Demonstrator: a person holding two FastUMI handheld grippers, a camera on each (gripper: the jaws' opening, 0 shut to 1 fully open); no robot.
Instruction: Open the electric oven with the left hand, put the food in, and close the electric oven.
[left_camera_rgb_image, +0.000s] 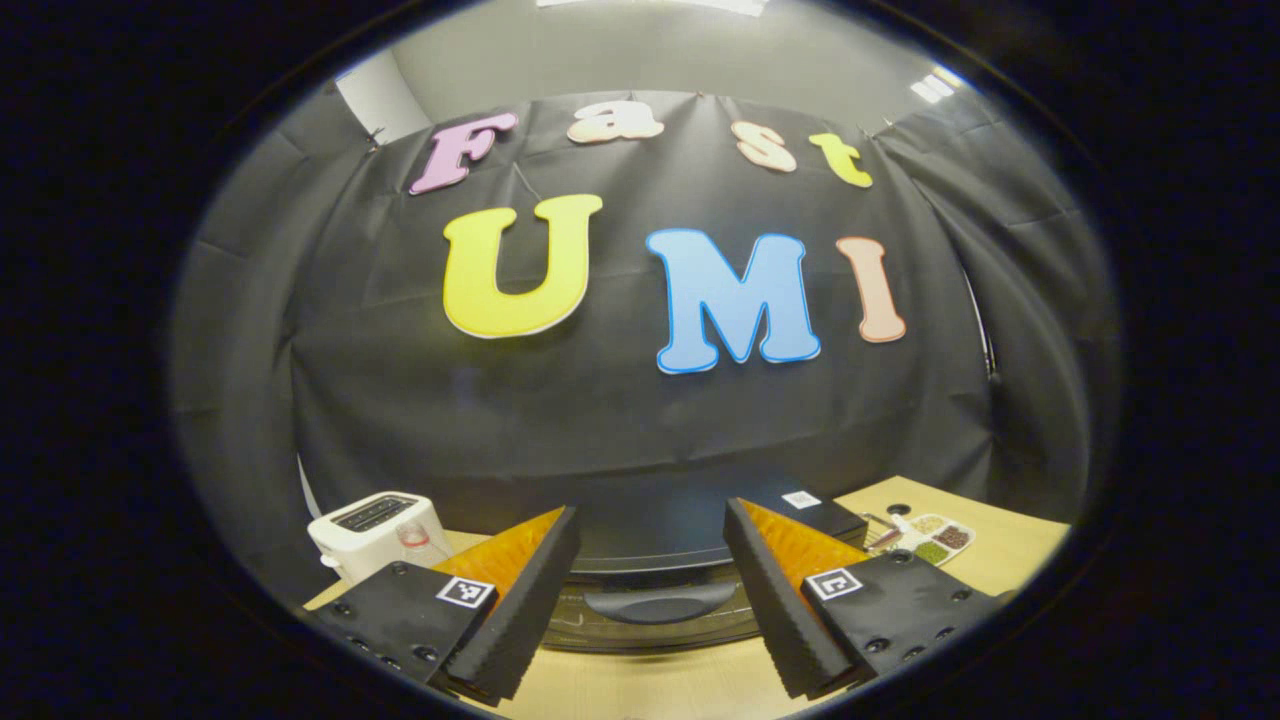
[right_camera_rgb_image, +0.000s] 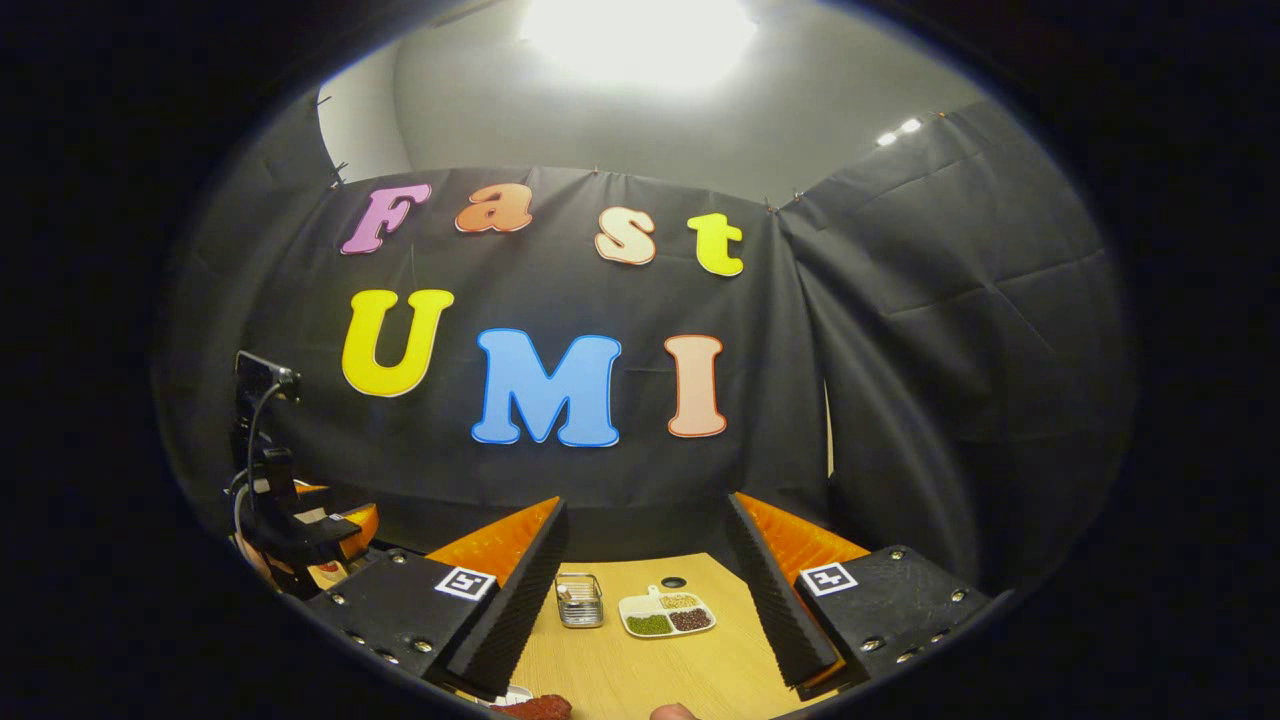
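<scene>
Left gripper — fingers spread wide, holding nothing, hovering just in front of the oven; its handle is sitting between the tips. Risk, as a judgement: the fingers may be closing above or short of the handle and slipping off the smooth door, or dragging the oven across the table.

Right gripper — likewise parted and empty, waiting right of the oven. The food, a reddish piece at the view's bottom edge, is lying below it; it could get knocked.

Toaster standing left of the oven; sectioned dish and small basket lying to its right.

Table — pale wood, bare between items. Behind the oven, black cloth is hanging as the wall; a grey ceiling with a bright lamp is showing above.
</scene>
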